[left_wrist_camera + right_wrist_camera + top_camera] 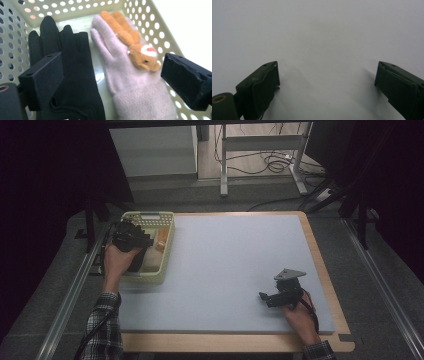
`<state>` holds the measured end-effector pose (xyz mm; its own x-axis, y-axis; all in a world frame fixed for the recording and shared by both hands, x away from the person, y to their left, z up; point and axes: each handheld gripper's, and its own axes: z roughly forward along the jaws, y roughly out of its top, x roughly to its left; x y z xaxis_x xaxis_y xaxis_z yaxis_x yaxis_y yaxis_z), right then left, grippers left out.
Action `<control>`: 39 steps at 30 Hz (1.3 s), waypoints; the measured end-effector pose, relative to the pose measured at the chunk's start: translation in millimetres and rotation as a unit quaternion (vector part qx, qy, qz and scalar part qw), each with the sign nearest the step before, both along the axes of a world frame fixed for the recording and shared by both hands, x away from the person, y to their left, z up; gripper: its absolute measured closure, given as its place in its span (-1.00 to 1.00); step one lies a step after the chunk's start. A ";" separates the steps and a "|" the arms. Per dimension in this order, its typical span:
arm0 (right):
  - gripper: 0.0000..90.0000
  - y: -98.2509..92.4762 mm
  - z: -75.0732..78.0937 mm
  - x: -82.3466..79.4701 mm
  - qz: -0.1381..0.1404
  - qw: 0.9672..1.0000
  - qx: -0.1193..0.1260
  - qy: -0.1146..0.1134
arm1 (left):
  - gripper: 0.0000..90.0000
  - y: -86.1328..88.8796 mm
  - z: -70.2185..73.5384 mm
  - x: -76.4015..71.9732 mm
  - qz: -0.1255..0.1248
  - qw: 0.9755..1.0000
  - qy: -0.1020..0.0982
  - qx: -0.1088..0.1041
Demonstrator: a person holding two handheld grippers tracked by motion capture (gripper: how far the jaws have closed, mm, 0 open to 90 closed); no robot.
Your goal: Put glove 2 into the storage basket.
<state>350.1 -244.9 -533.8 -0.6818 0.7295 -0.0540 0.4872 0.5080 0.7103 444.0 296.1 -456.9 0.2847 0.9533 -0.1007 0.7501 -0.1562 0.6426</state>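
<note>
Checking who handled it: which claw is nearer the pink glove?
Left. The left claw hovers open right over the pink glove in the basket; the right claw sits across the table.

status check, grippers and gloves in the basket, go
Left gripper open over basket. Black glove and pink glove inside, side by side. Right gripper open, empty. Nothing blocking.

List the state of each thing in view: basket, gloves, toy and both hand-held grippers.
Basket: upright, holding two gloves.
Black glove: flat in basket, released.
Pink glove: flat beside it.
Orange toy: lying on pink glove.
Left hand-held gripper: open above the gloves.
Right hand-held gripper: open, nothing between its jaws.
</note>
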 end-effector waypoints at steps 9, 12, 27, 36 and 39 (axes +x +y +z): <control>-0.88 0.0 0.0 0.0 0.000 1.000 0.000 0.000 | -0.94 -4.7 5.2 -19.2 -0.032 0.999 -0.023 -0.017; -0.88 0.0 0.0 0.0 0.000 1.000 0.000 0.000 | -0.94 -7.8 7.2 -24.3 -0.041 0.999 -0.029 -0.015; -0.88 0.0 0.2 -0.1 0.000 1.000 -0.001 0.000 | -0.94 -34.4 14.7 -47.7 -0.092 0.994 -0.053 -0.006; -0.88 0.1 0.3 -0.2 0.000 1.000 -0.001 0.000 | -0.94 -45.3 11.4 -52.8 -0.109 0.993 -0.053 0.007; -0.88 0.1 0.3 -0.2 0.000 1.000 -0.001 0.000 | -0.94 -47.6 9.9 -53.8 -0.113 0.992 -0.053 0.008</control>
<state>349.9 -244.9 -533.5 -0.6816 0.7296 -0.0551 0.4880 0.5094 0.7087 390.2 248.4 -447.0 0.4999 0.8649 -0.0445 0.6232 -0.3236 0.7119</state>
